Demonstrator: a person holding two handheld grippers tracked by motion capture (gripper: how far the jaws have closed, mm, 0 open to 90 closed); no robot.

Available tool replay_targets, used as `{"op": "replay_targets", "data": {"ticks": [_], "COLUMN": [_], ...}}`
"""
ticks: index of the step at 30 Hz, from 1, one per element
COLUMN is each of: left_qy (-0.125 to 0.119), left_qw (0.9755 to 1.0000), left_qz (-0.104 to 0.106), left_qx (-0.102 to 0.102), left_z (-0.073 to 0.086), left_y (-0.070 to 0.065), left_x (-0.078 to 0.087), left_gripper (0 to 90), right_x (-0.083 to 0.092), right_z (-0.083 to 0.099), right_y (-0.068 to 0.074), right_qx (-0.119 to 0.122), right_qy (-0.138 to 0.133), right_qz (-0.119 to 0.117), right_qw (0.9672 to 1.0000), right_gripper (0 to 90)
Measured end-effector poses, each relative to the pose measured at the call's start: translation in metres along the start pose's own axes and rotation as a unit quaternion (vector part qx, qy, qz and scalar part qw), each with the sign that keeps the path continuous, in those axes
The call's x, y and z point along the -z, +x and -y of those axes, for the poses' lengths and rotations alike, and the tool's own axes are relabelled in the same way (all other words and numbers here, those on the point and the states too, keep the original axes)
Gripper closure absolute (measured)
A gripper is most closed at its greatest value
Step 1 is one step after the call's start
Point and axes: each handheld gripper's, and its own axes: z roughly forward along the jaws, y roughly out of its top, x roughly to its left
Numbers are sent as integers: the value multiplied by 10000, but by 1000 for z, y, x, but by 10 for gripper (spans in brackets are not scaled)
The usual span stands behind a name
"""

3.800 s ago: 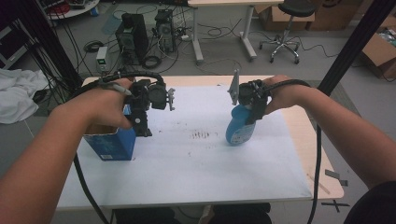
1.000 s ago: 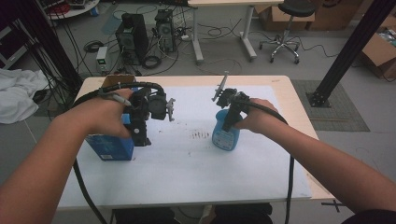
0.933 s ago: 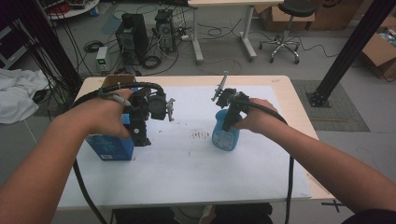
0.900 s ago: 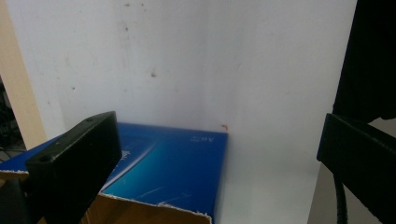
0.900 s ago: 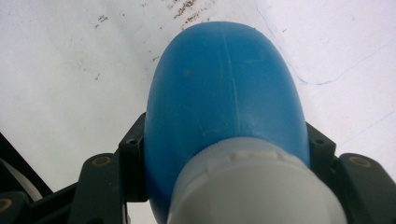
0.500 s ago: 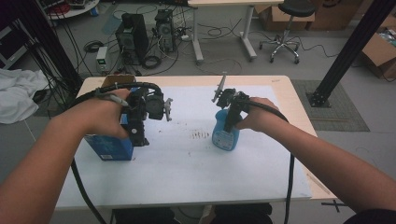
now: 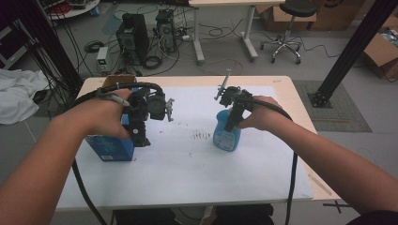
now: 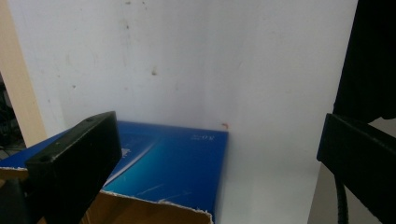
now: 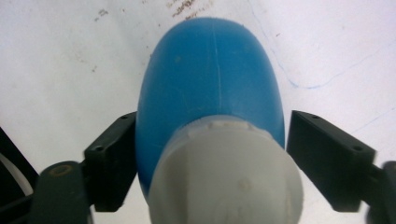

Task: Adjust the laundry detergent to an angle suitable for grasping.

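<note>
Broadly, the surface is a pale wooden top covered by a white sheet that carries a few small dark marks near its middle. On its left part stands the blue box, a cardboard carton with its top torn open, showing brown inner card in the left gripper view. The left gripper hangs over the box's right end, pointing down; in its own view its jaws stand wide apart, released, one above the box's open top and the other out over the bare white sheet, with neither pad pressing on the carton.

Well apart from the box, right of the middle, the blue bottle stands upright on the sheet with a white cap on its neck. The right gripper reaches down around the bottle's upper part. Its jaws have just been opening, with the bottle between them: in the right gripper view the left pad lies against the bottle's side or just beside it, while a clear gap shows between the right pad and the bottle, so the hold is let go.
</note>
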Motion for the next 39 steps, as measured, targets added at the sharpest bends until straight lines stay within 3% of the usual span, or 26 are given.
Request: {"op": "replay_targets", "data": {"ticks": [9, 15, 16, 20, 30, 39], "left_qy": [10, -2, -1, -9, 3, 17], "left_qw": [10000, 10000, 10000, 10000, 10000, 9999], "left_qz": [5, 24, 34, 52, 81, 95], "left_qx": [19, 36, 34, 26, 29, 33], "left_z": [2, 2, 2, 2, 3, 3], "left_y": [1, 2, 2, 3, 5, 8], "left_x": [-1, -3, -4, -5, -7, -6], "left_gripper": [3, 3, 3, 3, 3, 3], "right_x": [6, 8, 8, 10, 18, 35], "right_z": [-1, 0, 0, 1, 4, 8], "right_y": [2, 0, 0, 2, 0, -7], "right_qx": [132, 107, 100, 179, 323, 576], "right_qy": [-239, -221, -256, -257, -267, -249], "right_qz": [17, 50, 91, 266, 169, 6], "right_qw": [9996, 9997, 9996, 9992, 9990, 9980], "right_gripper": [89, 39, 3, 0, 0, 0]}}
